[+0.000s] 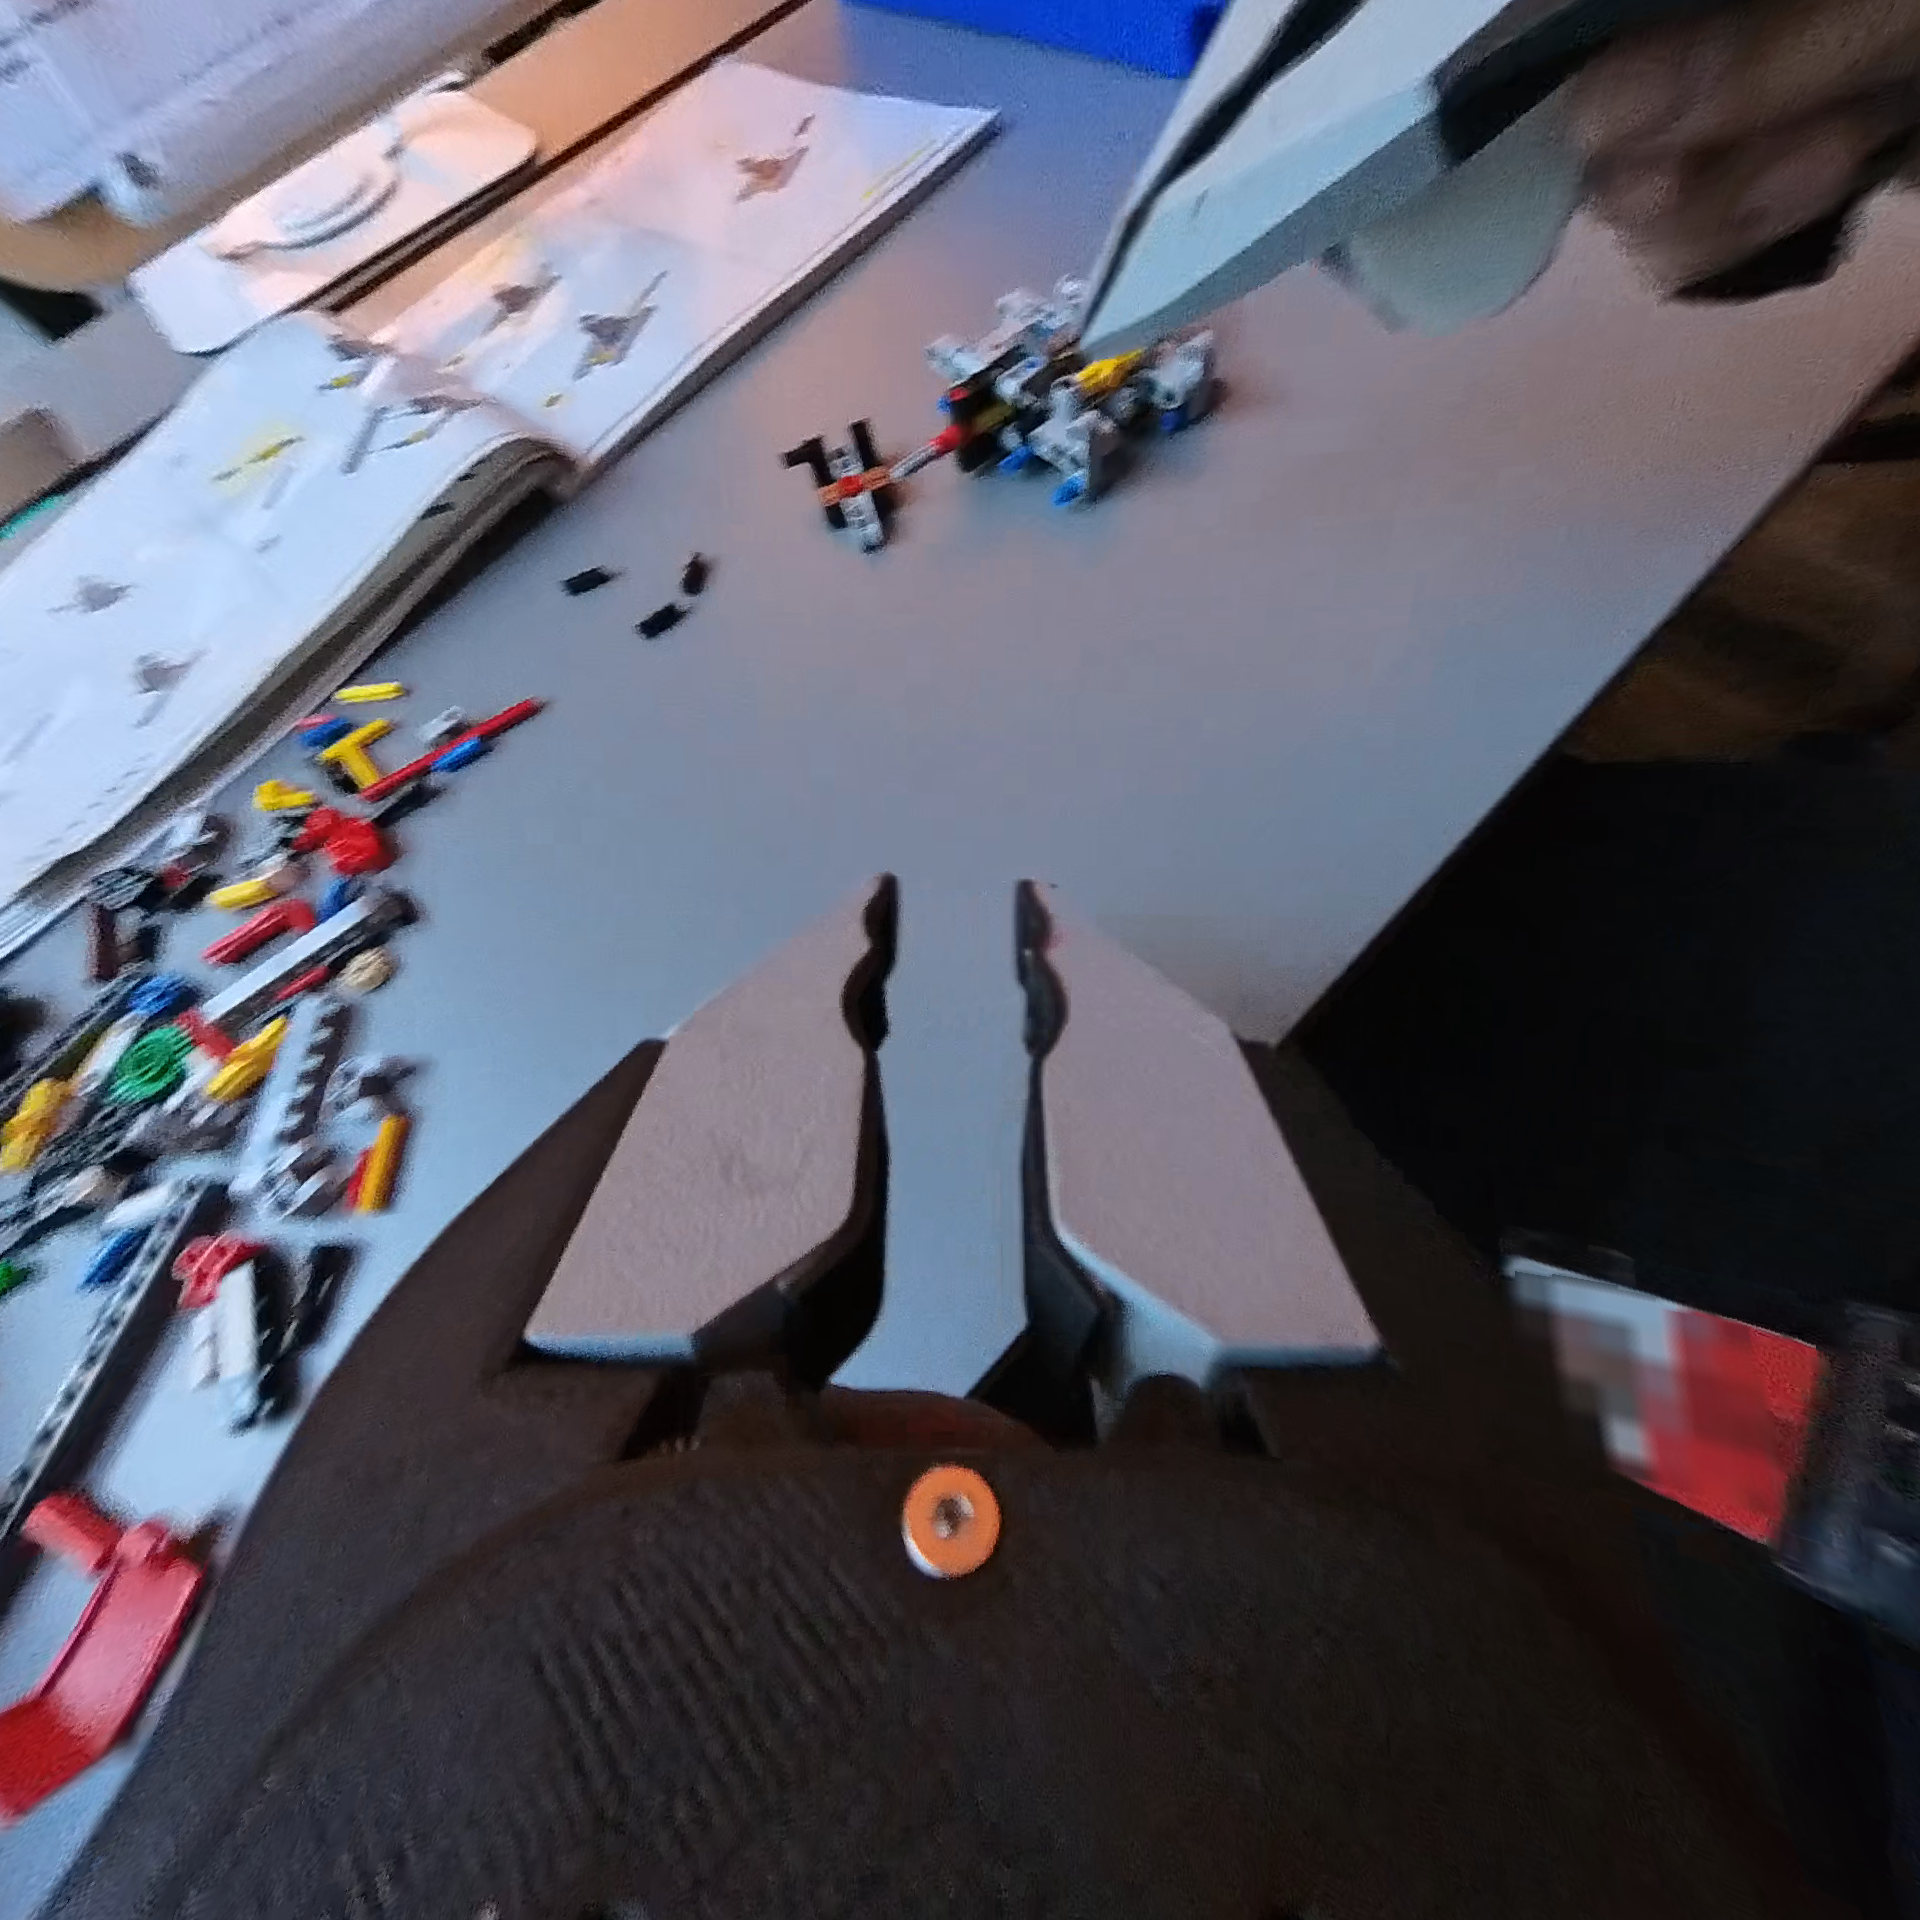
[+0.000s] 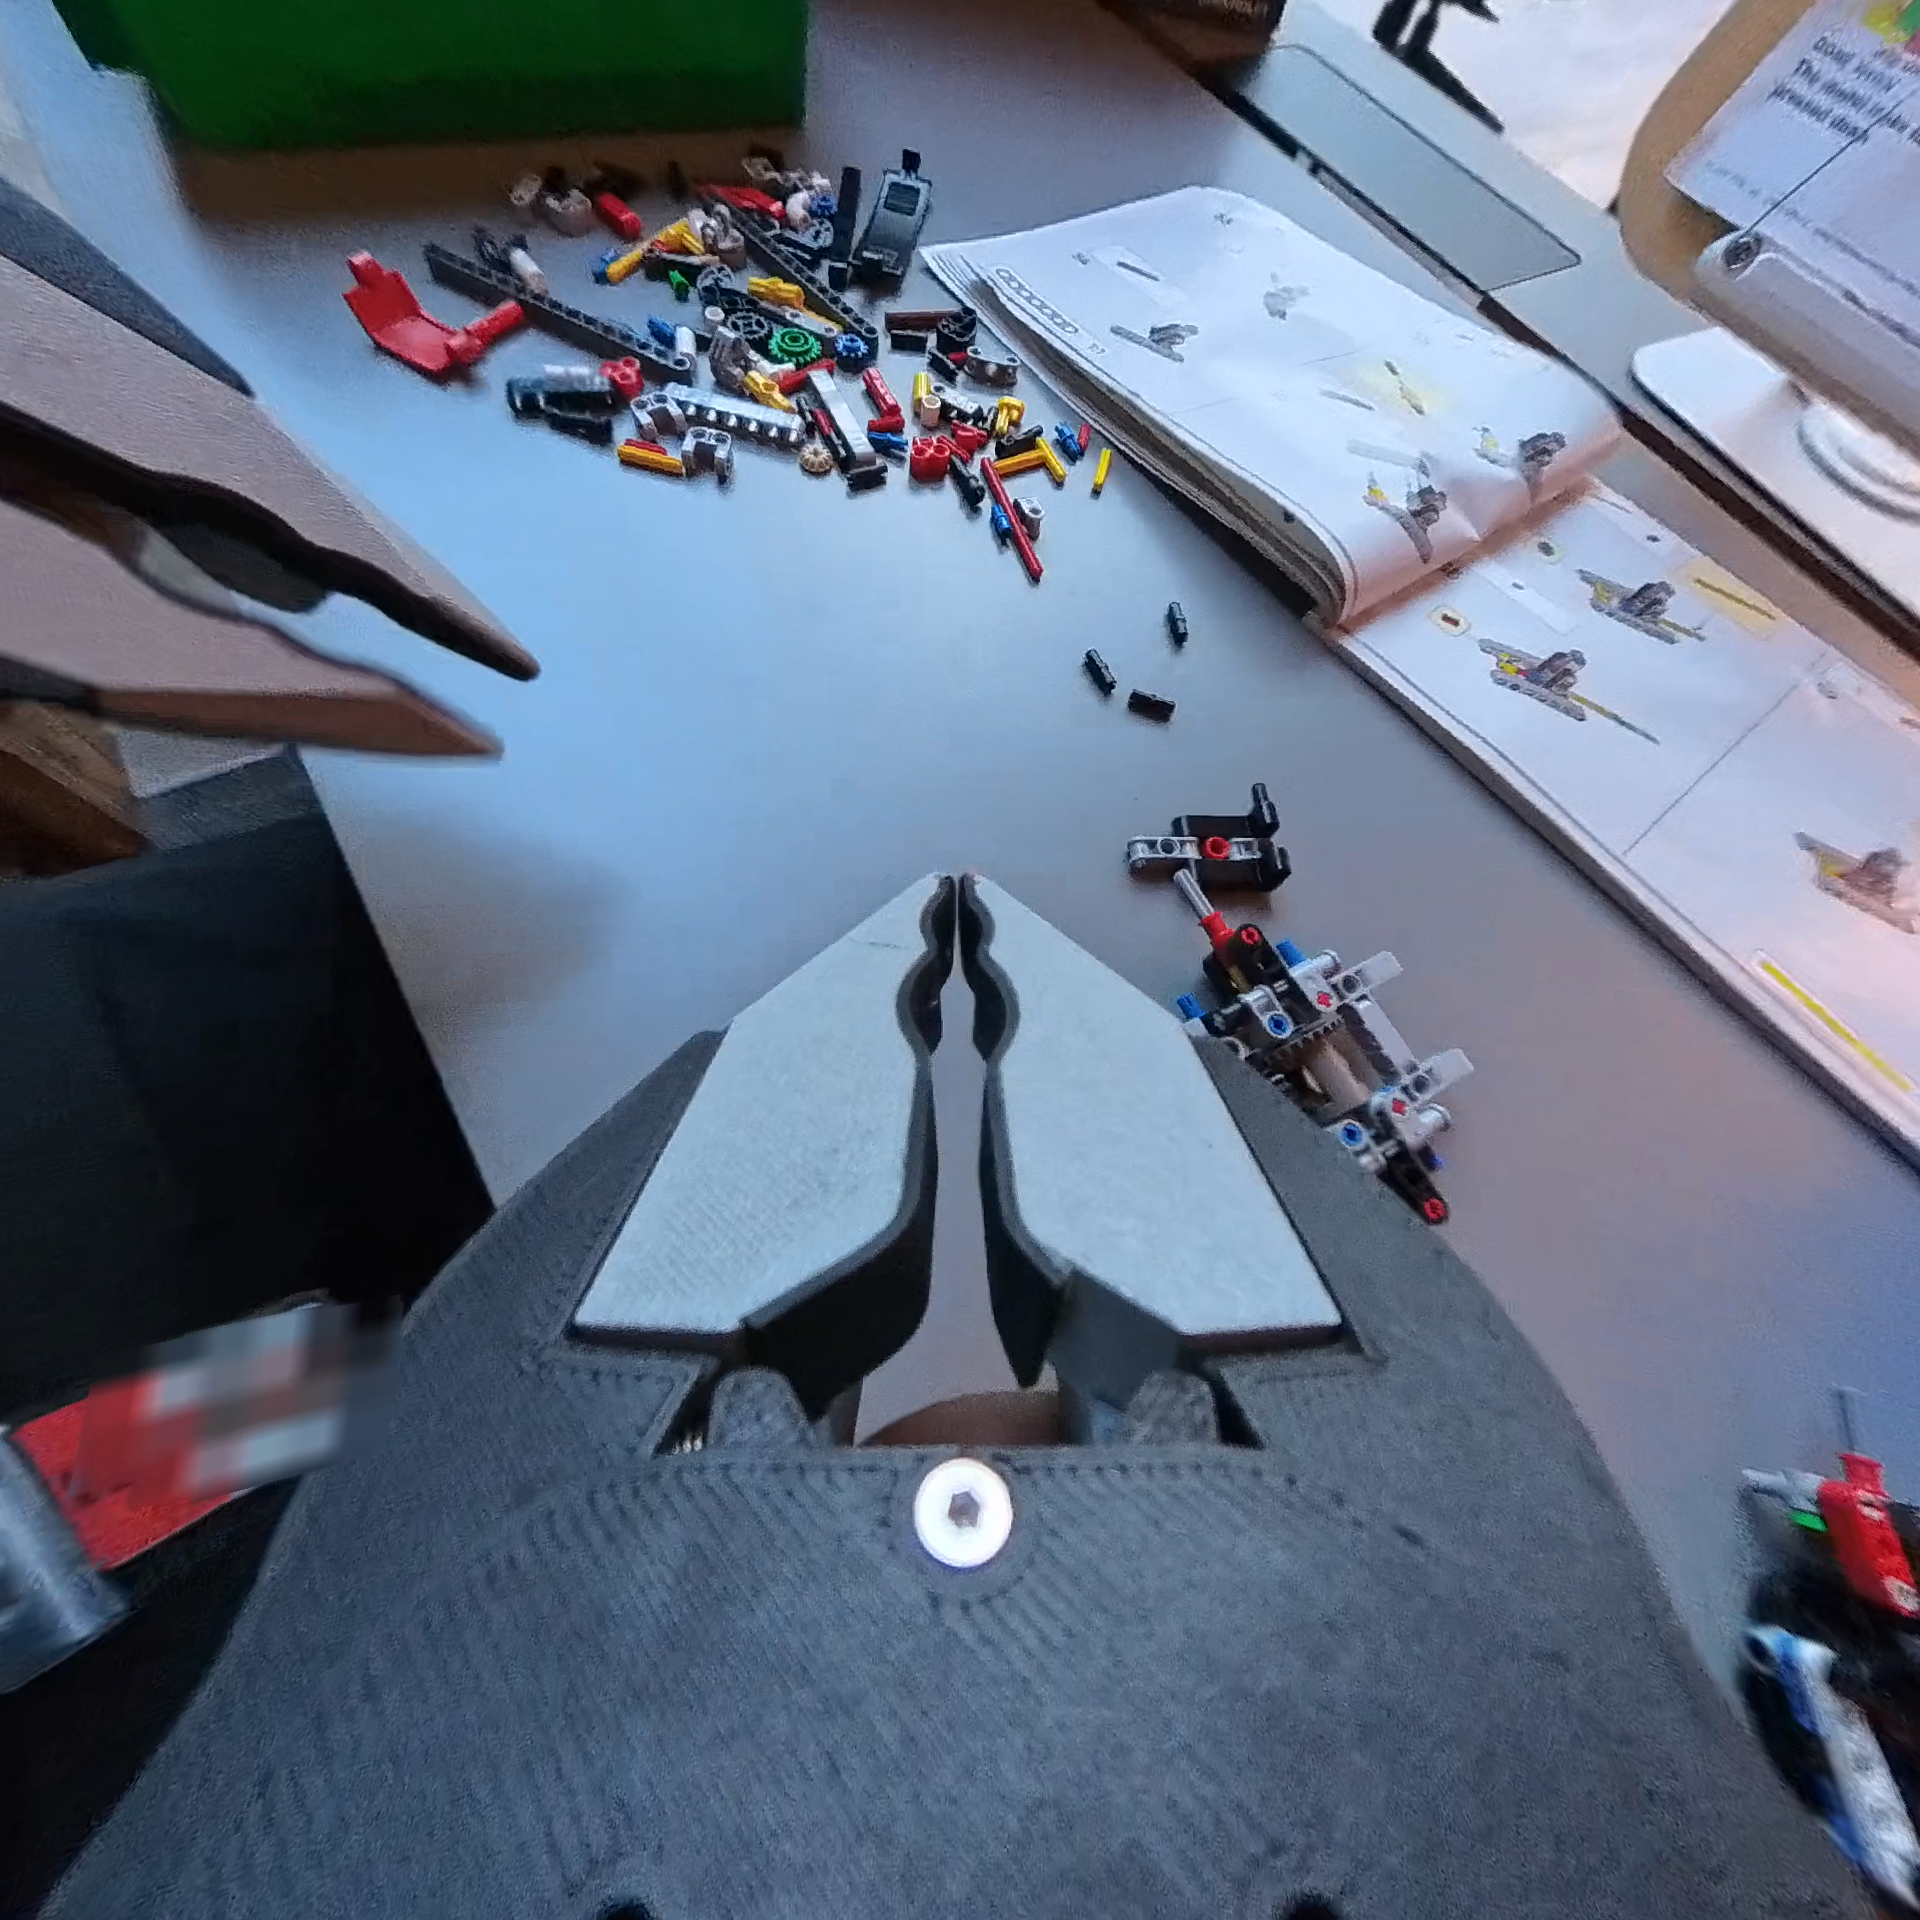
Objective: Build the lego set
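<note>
While the left wrist view is blurred, the left gripper (image 1: 956, 894) shows its fingers apart with nothing between, over the bare grey table (image 1: 1143, 675); a half-built grey and black brick model (image 1: 1070, 416) lies in the upper middle of the frame, and a pile of loose coloured plastic bricks (image 1: 239, 987) at the left.

In the right wrist view, the right gripper (image 2: 958, 883) has fingertips together, holding nothing (model just to its right). An open white instruction booklet (image 2: 1351, 416) lies at the upper right.

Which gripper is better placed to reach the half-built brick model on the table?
Right, probably. The right gripper hovers beside the model, jaws shut and empty; the left gripper sits farther back.
</note>
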A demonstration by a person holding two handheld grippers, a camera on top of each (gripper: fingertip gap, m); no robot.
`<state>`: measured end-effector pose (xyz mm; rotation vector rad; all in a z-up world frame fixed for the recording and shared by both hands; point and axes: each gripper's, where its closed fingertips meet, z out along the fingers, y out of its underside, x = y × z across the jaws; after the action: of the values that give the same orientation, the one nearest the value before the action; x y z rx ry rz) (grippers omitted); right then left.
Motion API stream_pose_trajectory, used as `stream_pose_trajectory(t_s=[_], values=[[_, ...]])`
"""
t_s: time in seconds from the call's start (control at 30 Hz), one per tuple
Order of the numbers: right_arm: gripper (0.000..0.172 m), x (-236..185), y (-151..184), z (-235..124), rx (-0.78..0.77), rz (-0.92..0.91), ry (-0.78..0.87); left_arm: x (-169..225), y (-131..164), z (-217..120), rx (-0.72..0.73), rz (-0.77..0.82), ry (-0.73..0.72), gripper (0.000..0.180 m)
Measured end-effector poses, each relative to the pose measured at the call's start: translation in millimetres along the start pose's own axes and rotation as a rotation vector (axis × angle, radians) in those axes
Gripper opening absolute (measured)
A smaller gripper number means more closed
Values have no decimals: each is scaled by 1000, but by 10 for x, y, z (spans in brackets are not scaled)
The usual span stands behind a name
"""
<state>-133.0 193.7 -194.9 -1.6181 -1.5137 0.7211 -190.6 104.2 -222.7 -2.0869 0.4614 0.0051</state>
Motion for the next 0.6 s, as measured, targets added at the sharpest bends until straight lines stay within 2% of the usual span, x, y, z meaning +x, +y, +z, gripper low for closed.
stream_pose_trajectory(t_s=[0.1, 0.2, 0.27, 0.33, 0.43, 0.5, 0.6], values=[[5, 138, 143, 146, -4, 94, -30, 35, -77, 145, 9, 28, 62, 28], [6, 351, 355, 214, -52, 95, 22, -105, -196, 277, 14, -1, 75, 32], [5, 479, 349, 237, -56, 107, 43, -200, -336, 338, 29, -13, 92, 32], [5, 599, 146, 260, -35, 126, 44, -356, -482, 388, 23, 30, 57, 33], [8, 736, -334, 204, 30, 102, 52, -657, -736, 416, 30, 78, -37, 33], [8, 835, -586, 126, 67, 55, 88, -902, -836, 396, 38, 19, -98, 33], [10, 1005, -771, -9, 95, 11, 148, -1158, -788, 313, 13, -63, -119, 41]])
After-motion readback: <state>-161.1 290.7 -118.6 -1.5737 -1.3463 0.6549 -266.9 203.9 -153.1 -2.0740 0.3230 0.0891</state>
